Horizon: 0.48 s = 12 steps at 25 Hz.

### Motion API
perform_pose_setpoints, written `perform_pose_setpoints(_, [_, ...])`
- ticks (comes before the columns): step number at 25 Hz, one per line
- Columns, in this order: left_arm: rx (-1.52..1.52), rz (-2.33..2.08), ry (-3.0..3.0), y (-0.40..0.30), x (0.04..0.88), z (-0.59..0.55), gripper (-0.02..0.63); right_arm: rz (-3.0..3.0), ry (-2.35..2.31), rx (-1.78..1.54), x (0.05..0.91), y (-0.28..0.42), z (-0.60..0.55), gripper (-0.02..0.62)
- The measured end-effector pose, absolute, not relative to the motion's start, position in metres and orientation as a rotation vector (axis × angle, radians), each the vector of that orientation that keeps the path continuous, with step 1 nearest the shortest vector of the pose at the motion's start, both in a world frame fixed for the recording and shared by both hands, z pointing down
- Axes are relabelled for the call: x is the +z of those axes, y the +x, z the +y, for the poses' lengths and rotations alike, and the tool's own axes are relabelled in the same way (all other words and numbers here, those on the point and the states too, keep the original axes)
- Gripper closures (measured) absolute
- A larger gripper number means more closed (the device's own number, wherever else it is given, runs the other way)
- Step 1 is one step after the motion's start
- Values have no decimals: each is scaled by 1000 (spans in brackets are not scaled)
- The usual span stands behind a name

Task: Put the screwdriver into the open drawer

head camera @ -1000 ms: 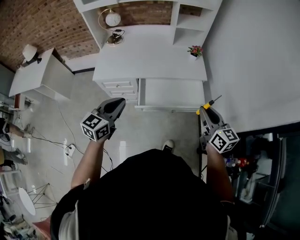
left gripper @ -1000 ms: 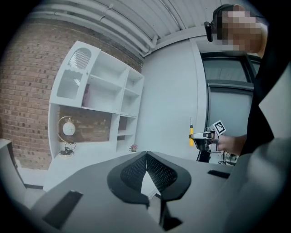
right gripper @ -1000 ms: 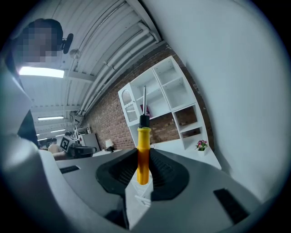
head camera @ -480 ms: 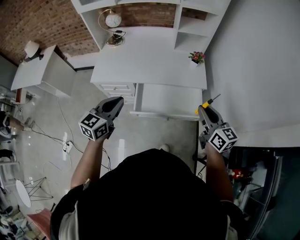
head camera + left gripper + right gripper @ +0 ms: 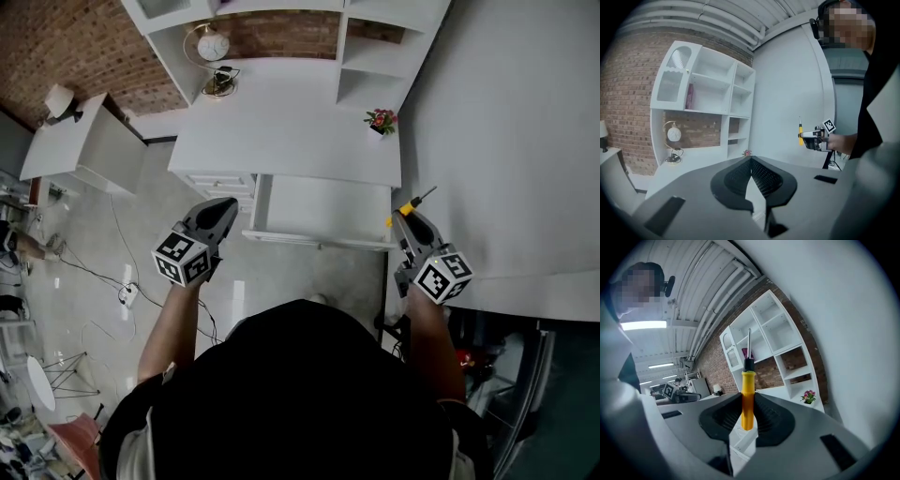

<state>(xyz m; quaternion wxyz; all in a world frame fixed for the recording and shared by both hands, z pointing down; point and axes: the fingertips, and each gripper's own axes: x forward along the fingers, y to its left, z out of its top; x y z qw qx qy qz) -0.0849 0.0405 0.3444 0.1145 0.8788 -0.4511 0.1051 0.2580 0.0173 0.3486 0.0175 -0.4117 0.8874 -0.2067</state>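
- Hovering at left, above the floor: left gripper (image 5: 225, 208), fingers (image 5: 736, 180) closed together, nothing between them.
- Centre: open drawer (image 5: 323, 206), pulled out beneath the white surface (image 5: 281, 131); interior bare as far as can be seen.
- Right: right gripper (image 5: 404, 219), fingers (image 5: 769, 419) clamped on the yellow handle of the screwdriver (image 5: 409, 206); shaft points forward. Tool sits just beside the drawer's right front corner, not yet over it.
- Handling, judged: light, rigid, not fragile. The smooth handle may pivot in a pinch, so mid-handle is the best hold. The steel tip could mark the drawer.
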Motion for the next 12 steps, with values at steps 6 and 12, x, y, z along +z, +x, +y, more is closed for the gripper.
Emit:
perform_pose_setpoints(6, [316, -1329, 2562, -65, 349, 37, 589, 2761, -1262, -616, 348, 275, 8, 511])
perform_pose_setpoints(12, [299, -1341, 2555, -55, 347, 35, 589, 2749, -1262, -611, 345, 286, 4, 511])
